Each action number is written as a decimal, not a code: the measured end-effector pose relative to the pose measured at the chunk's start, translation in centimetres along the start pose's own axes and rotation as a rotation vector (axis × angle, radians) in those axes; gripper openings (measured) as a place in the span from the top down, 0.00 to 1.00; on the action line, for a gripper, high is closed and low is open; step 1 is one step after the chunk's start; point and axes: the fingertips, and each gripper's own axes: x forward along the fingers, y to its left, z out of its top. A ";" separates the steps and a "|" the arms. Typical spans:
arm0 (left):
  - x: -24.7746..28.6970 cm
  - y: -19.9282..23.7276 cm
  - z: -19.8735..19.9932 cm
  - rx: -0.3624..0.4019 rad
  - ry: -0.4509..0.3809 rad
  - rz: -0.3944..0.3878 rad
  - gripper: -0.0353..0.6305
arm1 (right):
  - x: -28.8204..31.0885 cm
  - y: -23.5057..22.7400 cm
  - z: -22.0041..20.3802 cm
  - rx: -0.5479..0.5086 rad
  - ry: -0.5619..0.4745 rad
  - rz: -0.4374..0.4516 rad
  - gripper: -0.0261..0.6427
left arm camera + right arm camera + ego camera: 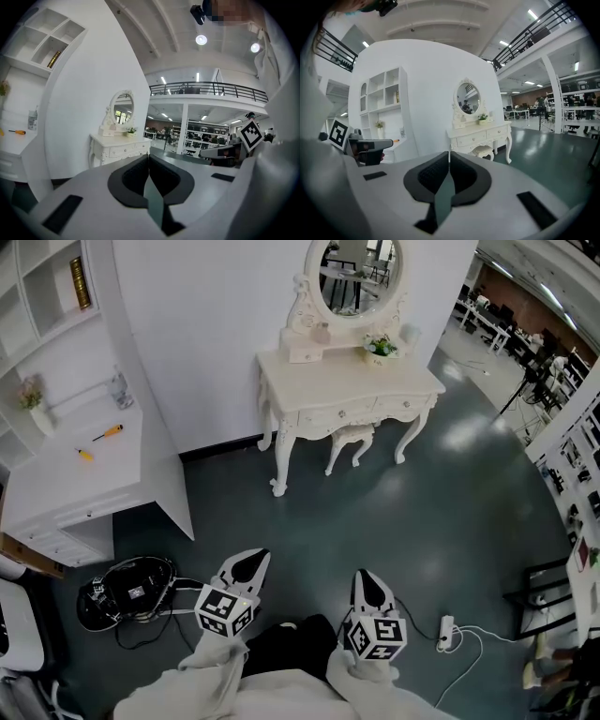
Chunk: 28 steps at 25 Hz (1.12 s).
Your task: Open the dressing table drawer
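A cream dressing table [347,390] with an oval mirror stands against the white wall, far ahead of me. Its drawers [339,413] along the front are closed. The table also shows small in the left gripper view [119,147] and in the right gripper view [480,136]. My left gripper [255,561] and right gripper [367,577] hover low over the dark floor, well short of the table, both pointing toward it. Each has its jaws shut with nothing between them. The left gripper [148,157] and the right gripper [449,154] show tips pressed together.
A stool [351,440] is tucked under the dressing table. A white desk with shelves [75,465] stands at the left, a black device with cables [127,589] on the floor below it. A power strip [446,633] lies at the right. Black racks [553,596] stand farther right.
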 end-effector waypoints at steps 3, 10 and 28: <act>0.0 -0.3 0.2 0.009 0.003 -0.013 0.92 | -0.1 -0.2 0.2 0.004 0.002 -0.009 0.91; 1.0 0.5 0.1 0.005 0.007 0.000 0.92 | 2.0 -0.4 0.3 0.009 0.027 0.010 0.91; 11.7 9.1 4.4 0.039 0.001 0.067 0.92 | 17.0 -2.4 5.5 0.023 0.032 0.106 0.91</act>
